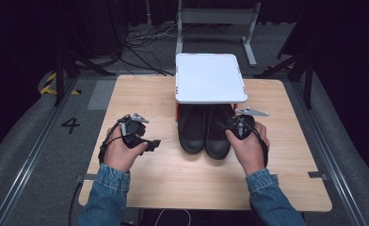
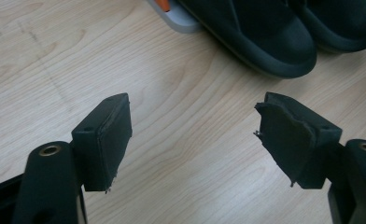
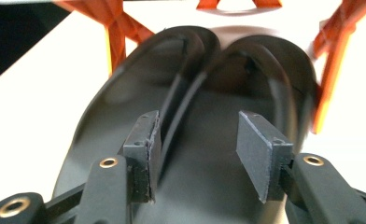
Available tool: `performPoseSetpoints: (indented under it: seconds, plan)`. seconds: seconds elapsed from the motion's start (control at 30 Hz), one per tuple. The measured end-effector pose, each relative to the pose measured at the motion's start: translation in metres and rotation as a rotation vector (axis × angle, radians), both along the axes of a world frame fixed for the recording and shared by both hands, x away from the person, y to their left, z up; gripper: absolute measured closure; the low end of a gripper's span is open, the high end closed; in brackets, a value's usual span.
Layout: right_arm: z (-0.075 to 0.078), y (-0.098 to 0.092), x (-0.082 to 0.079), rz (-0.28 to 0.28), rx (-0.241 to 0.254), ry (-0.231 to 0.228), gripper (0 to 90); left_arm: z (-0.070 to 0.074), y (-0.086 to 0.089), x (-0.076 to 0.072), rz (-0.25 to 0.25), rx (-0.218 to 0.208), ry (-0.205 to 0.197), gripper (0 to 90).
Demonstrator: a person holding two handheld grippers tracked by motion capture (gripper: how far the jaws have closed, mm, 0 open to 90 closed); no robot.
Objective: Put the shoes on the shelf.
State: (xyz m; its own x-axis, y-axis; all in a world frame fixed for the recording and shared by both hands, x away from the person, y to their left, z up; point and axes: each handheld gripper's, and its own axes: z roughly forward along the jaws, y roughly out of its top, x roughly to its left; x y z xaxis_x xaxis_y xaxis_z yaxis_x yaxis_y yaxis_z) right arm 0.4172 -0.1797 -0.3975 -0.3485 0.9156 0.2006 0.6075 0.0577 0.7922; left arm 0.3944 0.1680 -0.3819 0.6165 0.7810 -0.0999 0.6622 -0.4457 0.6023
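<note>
Two black shoes stand side by side with their heels under a small rack: the left shoe [image 1: 192,132] [image 2: 265,37] [image 3: 120,98] and the right shoe [image 1: 219,136] [image 2: 344,21] [image 3: 218,182]. My right gripper [image 1: 226,125] [image 3: 199,140] is open, low over the right shoe's toe, one jaw on each side of its upper. My left gripper [image 1: 153,143] [image 2: 195,135] is open over bare wood to the left of the shoes, with nothing between its jaws.
The rack has a white top [image 1: 211,77] and orange legs [image 3: 113,42] on a grey foot [image 2: 183,23]. It stands at the back middle of the wooden table [image 1: 286,165]. Beyond the table lie cables [image 1: 145,42] and a metal frame [image 1: 218,19].
</note>
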Motion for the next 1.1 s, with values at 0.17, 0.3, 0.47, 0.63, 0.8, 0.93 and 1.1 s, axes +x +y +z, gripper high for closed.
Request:
performPoseSetpoints:
  seconds: [0.17,0.3,0.47,0.63,0.8,0.93,1.1]
  plan:
    - [-0.006,-0.016,-0.03,0.026,-0.073,0.064,53.9,-0.003,-0.02,-0.003,-0.054,0.041,0.012,26.4]
    - [-0.01,-0.016,-0.049,0.067,-0.128,0.131,60.3,-0.005,-0.036,-0.009,-0.088,0.066,0.02,30.0]
    - [-0.014,-0.013,-0.06,0.139,-0.185,0.242,75.3,-0.012,-0.057,-0.014,-0.133,0.111,0.041,35.2]
    - [-0.018,-0.007,-0.062,0.188,-0.224,0.328,85.6,-0.017,-0.069,-0.015,-0.149,0.143,0.072,41.9]
    - [-0.024,0.004,-0.065,0.244,-0.227,0.397,90.0,-0.019,-0.077,-0.015,-0.167,0.168,0.11,52.7]
    - [-0.031,0.009,-0.065,0.262,-0.204,0.423,90.0,-0.027,-0.094,-0.015,-0.204,0.183,0.135,62.7]
    - [-0.041,0.014,-0.061,0.257,-0.182,0.452,90.0,-0.039,-0.112,-0.012,-0.238,0.193,0.195,76.6]
